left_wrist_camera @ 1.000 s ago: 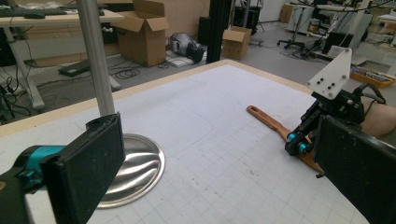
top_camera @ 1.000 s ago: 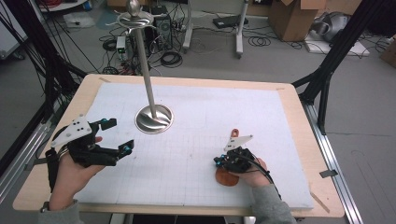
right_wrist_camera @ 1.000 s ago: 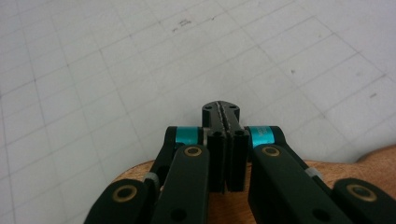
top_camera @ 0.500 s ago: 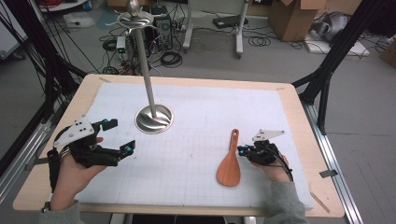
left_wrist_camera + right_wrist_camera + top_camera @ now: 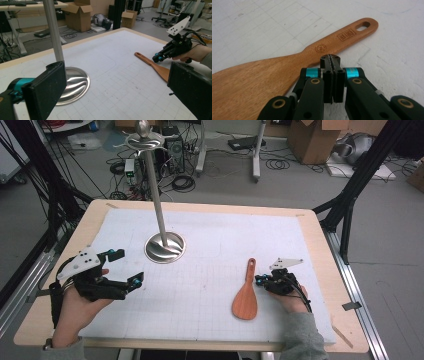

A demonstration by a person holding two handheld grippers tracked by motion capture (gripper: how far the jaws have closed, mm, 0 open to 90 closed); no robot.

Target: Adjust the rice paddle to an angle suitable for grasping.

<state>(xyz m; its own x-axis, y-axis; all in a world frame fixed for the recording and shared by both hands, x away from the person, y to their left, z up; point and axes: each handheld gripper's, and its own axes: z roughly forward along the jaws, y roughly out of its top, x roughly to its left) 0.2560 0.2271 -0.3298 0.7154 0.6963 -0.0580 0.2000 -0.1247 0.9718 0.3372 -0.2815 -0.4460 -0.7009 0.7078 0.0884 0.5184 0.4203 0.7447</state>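
1. The wooden spatula [image 5: 246, 295] lies flat on the counter [image 5: 210, 285], just beside the right gripper [image 5: 260, 280], whose fingers [image 5: 333, 75] are pressed together on nothing, tips close to the neck of the handle.
2. The left gripper [image 5: 127, 270] hovers well apart from it, fingers [image 5: 45, 92] spread wide and empty, near the base of the metal stand [image 5: 165, 247].
3. My guess: the spatula is meant for that stand, so picking up and hanging are both left to do.
4. The handle carries a round stamp [image 5: 320, 47] and a boxed stamp [image 5: 346, 34], both too small to read.
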